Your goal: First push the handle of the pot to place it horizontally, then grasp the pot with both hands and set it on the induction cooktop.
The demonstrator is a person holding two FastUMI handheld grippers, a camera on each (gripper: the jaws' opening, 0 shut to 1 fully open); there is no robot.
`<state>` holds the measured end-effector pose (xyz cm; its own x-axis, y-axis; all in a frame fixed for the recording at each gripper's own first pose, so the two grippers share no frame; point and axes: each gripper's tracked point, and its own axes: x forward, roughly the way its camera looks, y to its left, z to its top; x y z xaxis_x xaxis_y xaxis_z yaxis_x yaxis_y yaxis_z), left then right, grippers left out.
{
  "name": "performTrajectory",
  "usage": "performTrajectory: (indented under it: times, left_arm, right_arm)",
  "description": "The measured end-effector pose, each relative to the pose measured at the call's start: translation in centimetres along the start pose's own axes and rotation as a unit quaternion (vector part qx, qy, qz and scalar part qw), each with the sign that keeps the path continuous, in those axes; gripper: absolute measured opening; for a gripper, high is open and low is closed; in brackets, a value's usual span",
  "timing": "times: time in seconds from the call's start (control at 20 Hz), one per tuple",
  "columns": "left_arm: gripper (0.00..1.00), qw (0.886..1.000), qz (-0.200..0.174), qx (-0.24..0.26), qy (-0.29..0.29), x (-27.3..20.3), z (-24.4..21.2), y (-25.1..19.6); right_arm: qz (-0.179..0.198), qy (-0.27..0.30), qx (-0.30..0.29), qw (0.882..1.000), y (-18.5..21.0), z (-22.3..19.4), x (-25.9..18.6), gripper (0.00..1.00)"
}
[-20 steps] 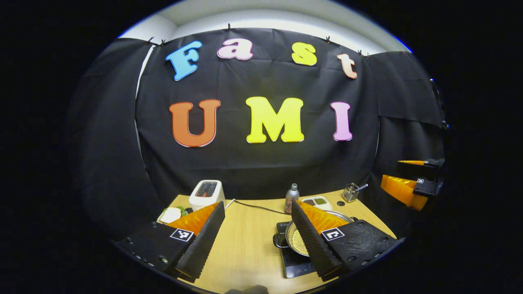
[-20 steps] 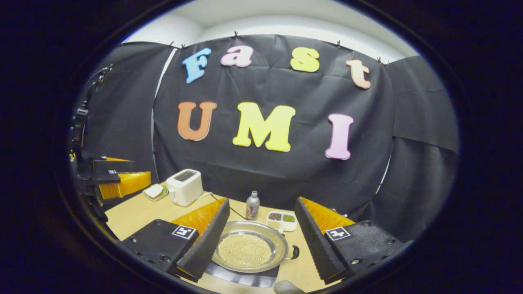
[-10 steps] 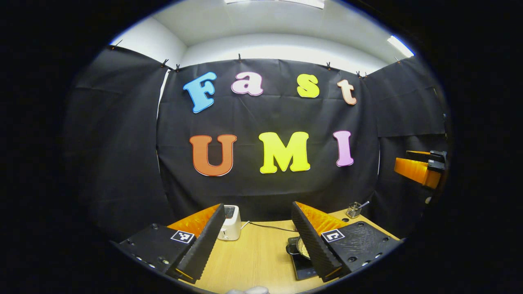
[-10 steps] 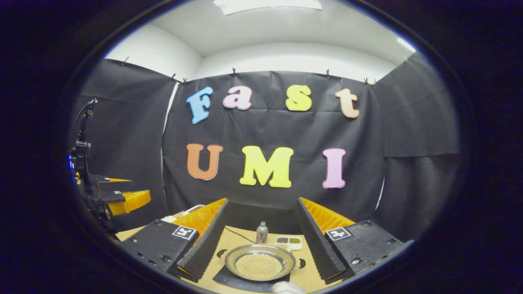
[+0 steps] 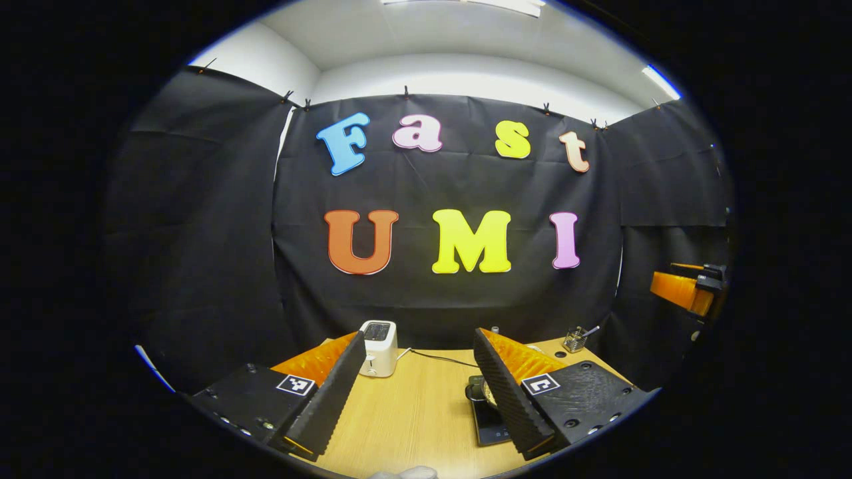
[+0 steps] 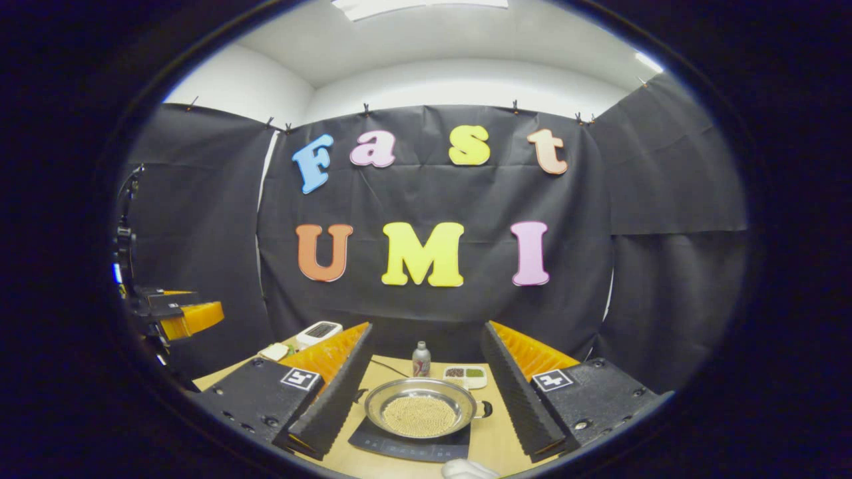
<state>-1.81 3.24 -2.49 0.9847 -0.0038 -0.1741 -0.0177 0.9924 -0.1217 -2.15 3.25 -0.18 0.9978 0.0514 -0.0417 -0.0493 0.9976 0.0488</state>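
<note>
The pot (image 6: 421, 414), full of pale beads, sits on the induction cooktop (image 6: 406, 444) out on the counter (image 6: 492, 439), so the job looks done. The right claw (image 6: 426, 392) hangs spread wide and empty, the pot straight ahead between its fingers and apart from them, handles pointing left and right. The left claw (image 5: 416, 392) is also wide open and empty; the pot lies ahead, behind its right finger, with the right claw nearer.
</note>
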Motion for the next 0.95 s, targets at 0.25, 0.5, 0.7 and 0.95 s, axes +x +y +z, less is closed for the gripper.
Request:
performTrajectory:
  times: [0.25,0.5,0.7,0.95]
  left_arm:
    - [0.97,1.0,-0.024,-0.004,-0.002,0.7,0.0,-2.3]
    - [0.97,0.999,-0.039,-0.005,0.001,1.4,-0.2,-3.3]
    - [0.96,0.999,-0.041,-0.008,-0.003,2.0,0.3,-2.9]
    - [0.97,0.999,-0.04,-0.011,-0.003,2.4,0.2,-1.9]
  right_arm:
    - [-0.021,0.004,-0.003,1.0,-2.1,-0.1,-0.3,1.0]
    - [-0.036,0.004,0.004,0.999,-3.2,0.1,-0.1,1.0]
    - [-0.042,0.004,-0.005,0.999,-3.2,0.3,0.6,1.0]
    - [-0.037,0.008,0.0,0.999,-2.0,0.3,1.4,1.0]
